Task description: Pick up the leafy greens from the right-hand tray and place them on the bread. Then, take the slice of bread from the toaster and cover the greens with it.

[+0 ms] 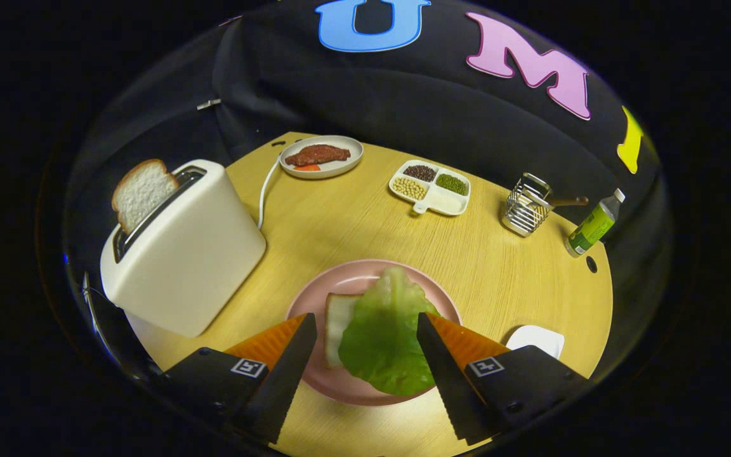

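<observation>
The hand-held gripper (365, 330) hangs released, fingers spread either side of the lettuce (384, 333) lying on the bread (337, 324). The toaster (181, 251) slice (142, 192) looks next: approach from above and pinch its flat faces gently.

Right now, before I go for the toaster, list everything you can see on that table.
Leafy greens: one, green, on the bread, between the fingers.
Bread: one, white, on the pink plate.
Toaster: one, cream, left of the plate.
Bread slice: one, sticking out of the toaster.
Oval plate: one, white, holding brown meat.
Divided dish: one, white, with beans.
Wire rack: one, metal.
Bottle: one, green.
White tray: one, right of the plate.
Table: wooden.
Gripper: open, fingers astride the greens.
</observation>
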{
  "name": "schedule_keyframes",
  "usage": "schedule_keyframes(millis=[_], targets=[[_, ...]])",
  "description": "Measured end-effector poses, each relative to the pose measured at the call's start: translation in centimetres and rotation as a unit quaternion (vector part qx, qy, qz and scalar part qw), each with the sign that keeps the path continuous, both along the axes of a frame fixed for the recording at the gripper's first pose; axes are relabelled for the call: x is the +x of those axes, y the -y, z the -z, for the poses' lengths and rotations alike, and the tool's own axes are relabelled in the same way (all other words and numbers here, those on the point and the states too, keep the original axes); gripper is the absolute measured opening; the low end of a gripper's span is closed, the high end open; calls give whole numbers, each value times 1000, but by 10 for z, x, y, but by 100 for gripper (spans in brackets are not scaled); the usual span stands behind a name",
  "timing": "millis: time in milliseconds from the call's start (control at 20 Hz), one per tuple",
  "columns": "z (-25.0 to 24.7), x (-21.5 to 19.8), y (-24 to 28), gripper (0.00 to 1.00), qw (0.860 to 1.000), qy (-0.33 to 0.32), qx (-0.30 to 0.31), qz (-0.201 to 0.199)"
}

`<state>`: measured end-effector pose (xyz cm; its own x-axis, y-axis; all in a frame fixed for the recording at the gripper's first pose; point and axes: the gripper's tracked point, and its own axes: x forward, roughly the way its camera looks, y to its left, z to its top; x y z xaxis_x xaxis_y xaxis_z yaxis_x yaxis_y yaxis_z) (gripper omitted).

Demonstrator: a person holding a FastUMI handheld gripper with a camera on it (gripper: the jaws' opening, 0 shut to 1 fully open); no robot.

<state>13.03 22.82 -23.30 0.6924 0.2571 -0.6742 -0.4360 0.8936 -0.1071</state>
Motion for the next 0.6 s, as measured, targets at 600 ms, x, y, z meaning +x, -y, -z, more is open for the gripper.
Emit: schedule_keyframes(millis=[600], targets=[[-107, -54, -105, 99, 989, 84, 89, -85]])
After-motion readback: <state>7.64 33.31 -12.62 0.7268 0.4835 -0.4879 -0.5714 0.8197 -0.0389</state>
